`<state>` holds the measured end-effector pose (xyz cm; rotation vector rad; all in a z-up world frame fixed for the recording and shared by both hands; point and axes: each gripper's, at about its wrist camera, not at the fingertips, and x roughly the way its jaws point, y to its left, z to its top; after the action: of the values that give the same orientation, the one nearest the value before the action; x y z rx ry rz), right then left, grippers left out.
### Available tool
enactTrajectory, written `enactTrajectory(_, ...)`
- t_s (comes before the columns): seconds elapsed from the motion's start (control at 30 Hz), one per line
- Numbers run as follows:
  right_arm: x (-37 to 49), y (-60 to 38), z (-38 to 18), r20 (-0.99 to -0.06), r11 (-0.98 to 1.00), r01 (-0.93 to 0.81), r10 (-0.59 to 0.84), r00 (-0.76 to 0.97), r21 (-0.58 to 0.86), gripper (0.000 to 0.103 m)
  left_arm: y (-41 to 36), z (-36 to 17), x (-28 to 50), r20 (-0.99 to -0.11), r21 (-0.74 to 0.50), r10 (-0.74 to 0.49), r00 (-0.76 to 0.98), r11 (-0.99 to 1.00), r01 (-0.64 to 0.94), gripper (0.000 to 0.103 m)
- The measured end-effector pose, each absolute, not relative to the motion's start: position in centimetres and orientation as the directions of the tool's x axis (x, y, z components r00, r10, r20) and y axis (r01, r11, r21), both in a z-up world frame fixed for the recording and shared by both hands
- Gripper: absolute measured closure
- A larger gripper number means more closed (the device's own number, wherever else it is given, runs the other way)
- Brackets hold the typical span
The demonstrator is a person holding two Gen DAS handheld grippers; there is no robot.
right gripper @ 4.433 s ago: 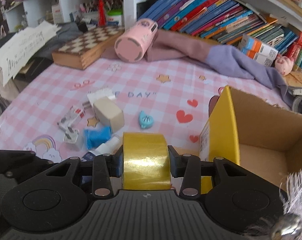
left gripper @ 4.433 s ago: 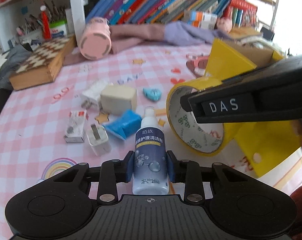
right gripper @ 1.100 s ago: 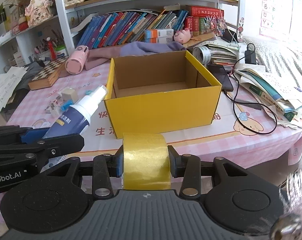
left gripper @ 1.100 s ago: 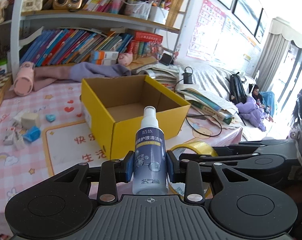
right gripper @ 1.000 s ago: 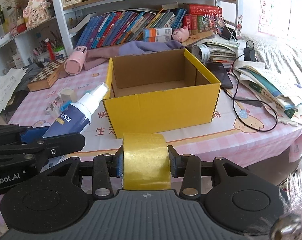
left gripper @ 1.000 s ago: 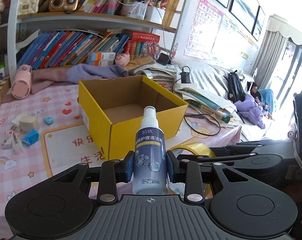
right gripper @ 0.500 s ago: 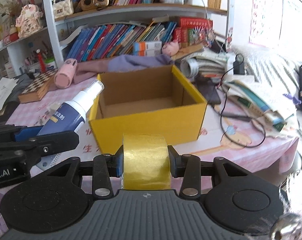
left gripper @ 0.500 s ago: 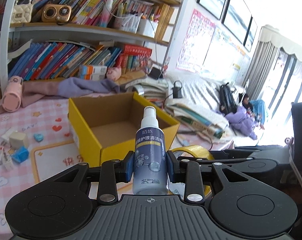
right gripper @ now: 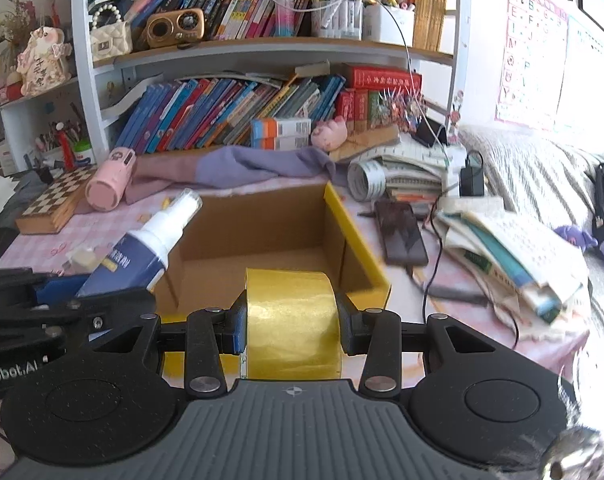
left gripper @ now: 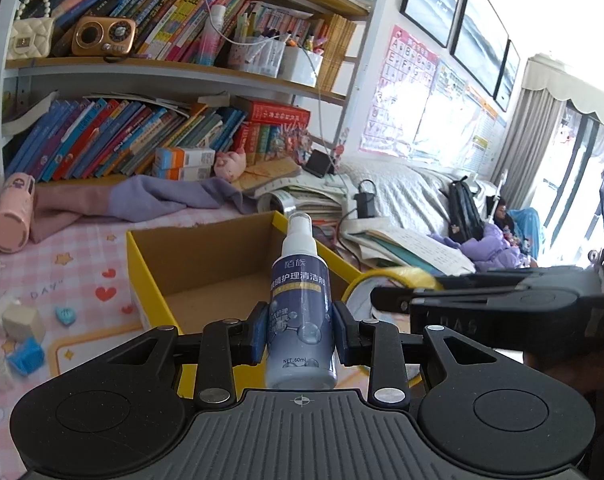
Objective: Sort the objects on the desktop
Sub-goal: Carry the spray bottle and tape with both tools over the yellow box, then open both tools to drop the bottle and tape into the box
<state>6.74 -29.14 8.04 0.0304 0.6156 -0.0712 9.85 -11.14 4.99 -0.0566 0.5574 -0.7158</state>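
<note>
Above yellow box (right gripper: 358,240), tape roll (right gripper: 292,316) sits clamped between right fingers (right gripper: 348,330).

spray bottle (left gripper: 300,308): glossy dark-blue plastic, white plastic nozzle
tape roll (right gripper: 292,322): shiny yellow film, slightly wrinkled
box (right gripper: 358,240): matt brown cardboard inside, smooth yellow outside
surface (left gripper: 82,248): pink checked cloth
chessboard (right gripper: 56,200): wood

A lived-in home study or child's bedroom. White wall shelves crammed with colourful books (right gripper: 238,112) stand at twelve o'clock above a desk under a pink checked cartoon tablecloth (left gripper: 82,256). At two o'clock sit a grey-covered bed (left gripper: 406,192) and a pink alphabet poster (left gripper: 406,92).
</note>
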Motion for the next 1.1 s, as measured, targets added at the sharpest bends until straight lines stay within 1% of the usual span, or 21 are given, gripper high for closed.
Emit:
enactTrajectory(0.2, 11.6, -31.2, 8.4, -0.558, 0.999, 0.035, -0.021, 0.829, 0.014, 0.064, -12.3, 4.5, 13.0, -0.483, -0.231, -0.589, 0.648, 0.799, 0.555, 0.072)
enactTrajectory(0.33, 14.7, -32.3, 7.4, -0.576, 1.0, 0.0, 0.008, 0.817, 0.014, 0.064, -13.3, 3.9, 14.9, -0.507, -0.22, -0.548, 0.665, 0.828, 0.515, 0.072)
enactTrajectory(0.47, 17.2, -32.8, 5.9, -0.597, 0.998, -0.055, 0.053, 0.801, 0.015, 0.064, -14.6, 2.9, 16.3, -0.552, -0.201, -0.51, 0.66, 0.85, 0.488, 0.072)
enactTrajectory(0.73, 20.7, -32.2, 2.3, -0.685, 0.981, -0.195, 0.15, 0.713, 0.011, 0.064, -16.7, 0.7, 17.9, -0.639, -0.137, -0.425, 0.641, 0.883, 0.449, 0.072)
enactTrajectory(0.87, 21.9, -32.3, 0.3, -0.737, 0.974, -0.224, 0.165, 0.656, 0.02, 0.064, -17.2, -0.4, 18.4, -0.679, -0.097, -0.376, 0.631, 0.898, 0.43, 0.072)
enactTrajectory(1.07, 22.8, -32.9, -1.3, -0.776, 0.97, -0.238, 0.182, 0.604, 0.043, 0.064, -18.1, -1.5, 19.1, -0.722, -0.074, -0.339, 0.603, 0.904, 0.42, 0.071)
enactTrajectory(1.1, 22.9, -32.9, -1.5, -0.782, 0.97, -0.238, 0.183, 0.595, 0.046, 0.064, -18.4, -1.5, 19.1, -0.724, -0.055, -0.328, 0.607, 0.905, 0.422, 0.071)
